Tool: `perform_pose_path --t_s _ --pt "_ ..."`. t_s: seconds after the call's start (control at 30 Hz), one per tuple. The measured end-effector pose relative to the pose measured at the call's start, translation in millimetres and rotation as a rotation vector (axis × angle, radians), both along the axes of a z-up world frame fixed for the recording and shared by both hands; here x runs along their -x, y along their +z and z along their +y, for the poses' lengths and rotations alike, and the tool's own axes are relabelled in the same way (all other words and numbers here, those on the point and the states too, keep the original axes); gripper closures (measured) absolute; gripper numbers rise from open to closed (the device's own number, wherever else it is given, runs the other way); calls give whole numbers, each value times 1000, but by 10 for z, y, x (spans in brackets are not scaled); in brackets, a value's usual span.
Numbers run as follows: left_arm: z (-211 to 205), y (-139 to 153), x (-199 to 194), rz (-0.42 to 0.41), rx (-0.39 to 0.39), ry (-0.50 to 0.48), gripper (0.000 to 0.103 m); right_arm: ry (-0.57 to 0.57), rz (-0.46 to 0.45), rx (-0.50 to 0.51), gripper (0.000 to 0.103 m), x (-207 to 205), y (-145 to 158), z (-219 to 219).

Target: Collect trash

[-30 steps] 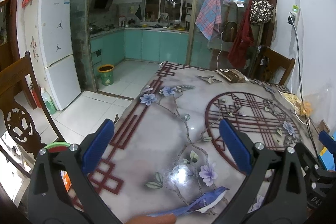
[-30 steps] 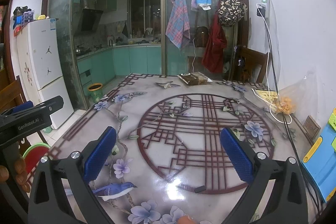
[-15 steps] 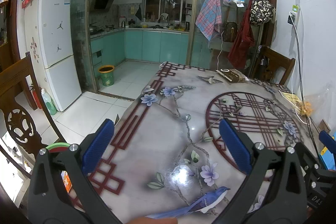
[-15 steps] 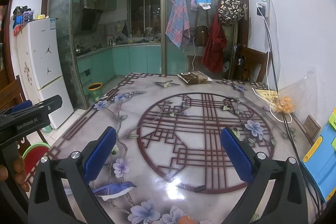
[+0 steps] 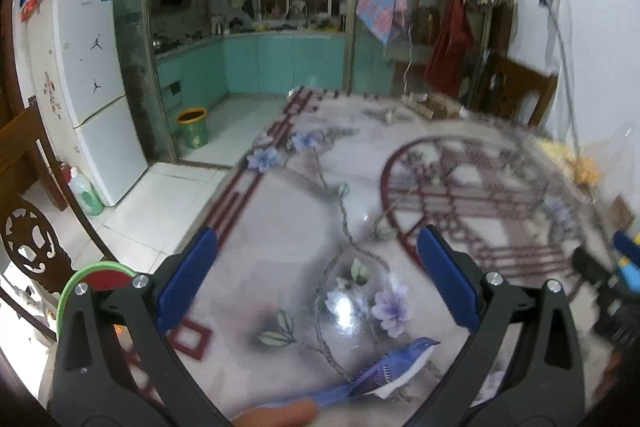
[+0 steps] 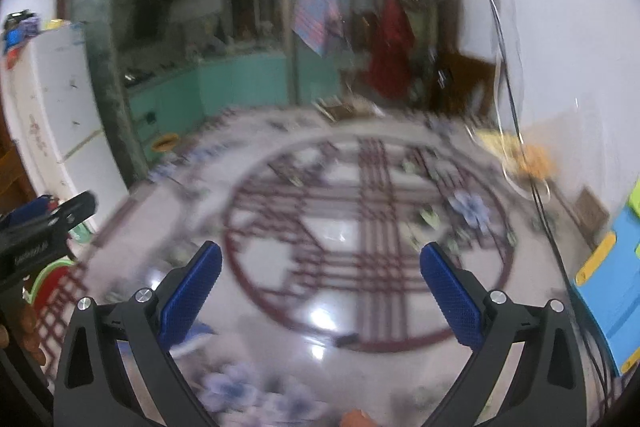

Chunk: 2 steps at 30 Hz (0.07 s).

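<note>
both ridged blue-padded grippers, left gripper [image 5: 316,275] and right gripper [image 6: 320,283], gape over the glossy table [image 5: 288,227]

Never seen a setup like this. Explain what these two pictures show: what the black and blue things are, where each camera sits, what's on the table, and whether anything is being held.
There is no robot here. A person holds a two-finger gripper in each hand, and each one carries a wide-angle camera looking forward along its fingers. The black arms with blue pads at the bottom of each picture are those fingers.

One picture comes from the left gripper, the other from the right gripper. Both are open and hold nothing.

Below them is a glossy table printed with flowers, a bird and a red lattice circle. At its far end lies a brownish package. By the wall sit a clear bag with something orange and a cable. A small dark piece lies near the right gripper. The right picture is blurred, so details are uncertain.
</note>
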<state>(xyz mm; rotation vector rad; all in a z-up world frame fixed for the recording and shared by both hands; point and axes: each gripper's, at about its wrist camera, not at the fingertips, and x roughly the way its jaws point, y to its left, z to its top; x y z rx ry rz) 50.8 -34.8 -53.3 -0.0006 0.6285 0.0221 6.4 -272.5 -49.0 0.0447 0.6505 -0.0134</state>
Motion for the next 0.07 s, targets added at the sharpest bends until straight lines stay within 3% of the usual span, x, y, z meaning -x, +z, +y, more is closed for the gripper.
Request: perform_pose_path --t_s 0.07 --pt "-75 -193 -129 55 -37 -9 5 -52 65 1 7 -122 -181 -276"
